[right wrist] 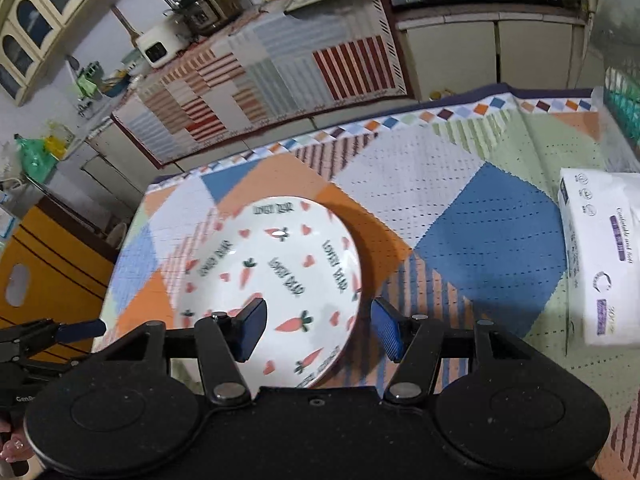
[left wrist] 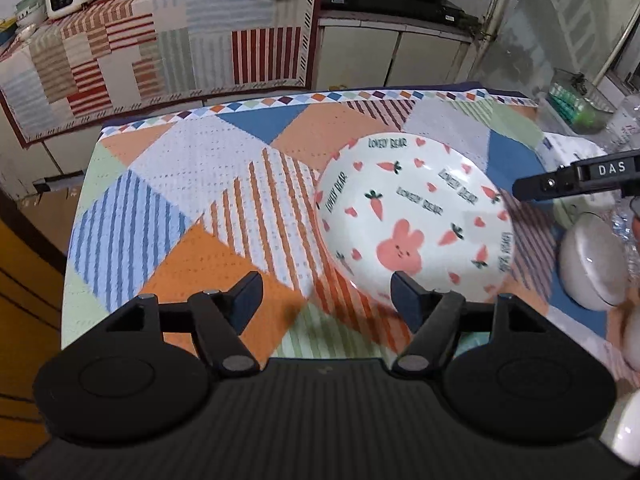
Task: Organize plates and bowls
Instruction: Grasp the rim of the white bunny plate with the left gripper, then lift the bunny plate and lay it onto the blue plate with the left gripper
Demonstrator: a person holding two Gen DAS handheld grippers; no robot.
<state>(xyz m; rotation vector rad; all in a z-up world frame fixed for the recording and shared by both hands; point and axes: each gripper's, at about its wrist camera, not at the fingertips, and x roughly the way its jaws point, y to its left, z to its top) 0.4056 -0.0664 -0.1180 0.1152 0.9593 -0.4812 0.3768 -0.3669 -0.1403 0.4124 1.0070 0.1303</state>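
Note:
A white plate (left wrist: 416,216) printed with a pink rabbit, carrots and hearts lies flat on the patchwork tablecloth (left wrist: 192,200). My left gripper (left wrist: 326,300) hangs open over the cloth at the plate's near left side. Its right finger (left wrist: 404,296) overlaps the near rim and no pad presses on the plate. In the right wrist view the same plate (right wrist: 272,264) sits below my right gripper (right wrist: 320,330), which is open. Its jaws straddle the plate's right rim, one finger (right wrist: 252,328) above the plate and the other outside it. An upturned white bowl (left wrist: 592,260) rests right of the plate.
More white bowls (left wrist: 632,336) crowd the table's right side, blurred. A white tissue pack (right wrist: 600,264) lies at the right. The table's left edge (left wrist: 80,216) drops to the floor. A cloth-covered counter (left wrist: 160,40) with appliances stands behind, across a gap.

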